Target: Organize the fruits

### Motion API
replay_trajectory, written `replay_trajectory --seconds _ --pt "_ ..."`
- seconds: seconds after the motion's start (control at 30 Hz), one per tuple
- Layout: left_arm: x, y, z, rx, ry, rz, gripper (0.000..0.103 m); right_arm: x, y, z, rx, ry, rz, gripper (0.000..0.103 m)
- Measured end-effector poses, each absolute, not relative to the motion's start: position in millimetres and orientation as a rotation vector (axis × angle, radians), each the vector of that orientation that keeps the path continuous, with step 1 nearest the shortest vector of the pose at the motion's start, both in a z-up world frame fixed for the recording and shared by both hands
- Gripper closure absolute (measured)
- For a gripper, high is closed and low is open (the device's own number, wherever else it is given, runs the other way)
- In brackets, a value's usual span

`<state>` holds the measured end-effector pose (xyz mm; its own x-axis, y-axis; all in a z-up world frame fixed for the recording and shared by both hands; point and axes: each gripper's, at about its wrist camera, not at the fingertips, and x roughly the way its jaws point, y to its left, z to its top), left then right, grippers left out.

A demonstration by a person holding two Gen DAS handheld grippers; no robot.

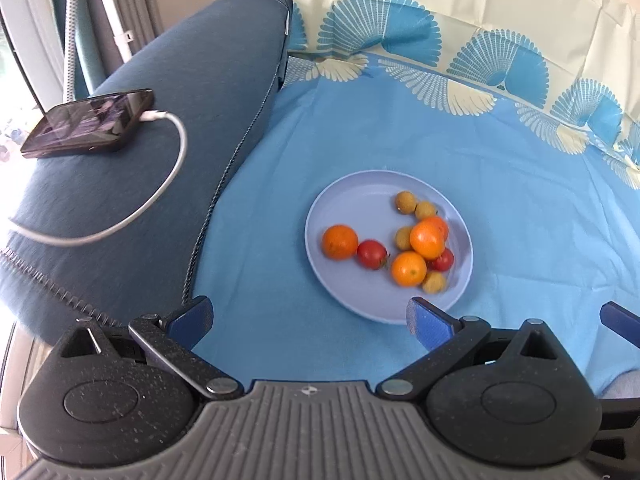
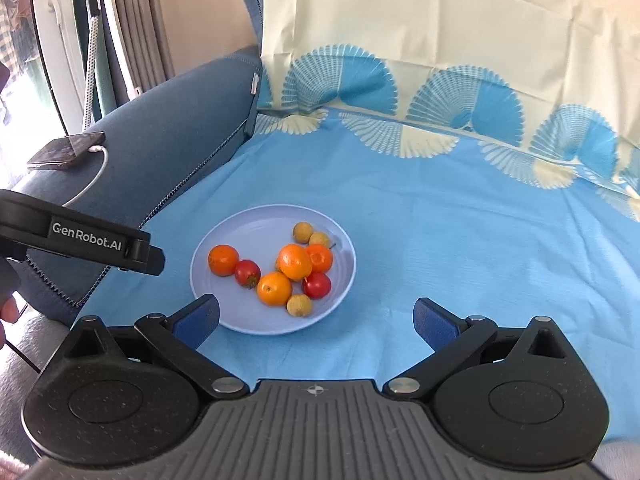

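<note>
A light blue plate (image 1: 344, 196) lies on a blue cloth; it also shows in the right wrist view (image 2: 248, 232). On it are several oranges (image 1: 340, 242) (image 2: 223, 260), small red fruits (image 1: 372, 254) (image 2: 247, 273) and small tan round fruits (image 1: 406, 201) (image 2: 303, 231), mixed together. My left gripper (image 1: 310, 318) is open and empty, just in front of the plate's near rim. My right gripper (image 2: 316, 318) is open and empty, its left finger (image 2: 198, 320) at the plate's near left rim. The left gripper's body (image 2: 88, 240) shows at the left of the right wrist view.
A blue sofa armrest (image 1: 160, 168) rises left of the cloth, with a black phone (image 1: 90, 122) and its white charging cable (image 1: 168, 176) on top. A cream and blue patterned cloth (image 1: 460, 40) covers the sofa back behind the plate.
</note>
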<state>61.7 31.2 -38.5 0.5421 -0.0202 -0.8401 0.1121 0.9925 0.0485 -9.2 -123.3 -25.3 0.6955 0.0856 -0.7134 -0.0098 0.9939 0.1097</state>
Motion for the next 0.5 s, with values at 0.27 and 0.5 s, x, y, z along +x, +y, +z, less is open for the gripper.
replay_trajectory --seconds 0.27,0.5 --pt "21.0 38.3 -24.5 0.116 0.949 -0.071 0.0 -45.3 -120.1 -12.0 0.104 0.756 0.034 0.001" --pt "1.2 39.4 -16.3 0.118 0.921 -0.075 0.0 -65.7 -113.9 2.0 0.071 0.704 0.049 0.001"
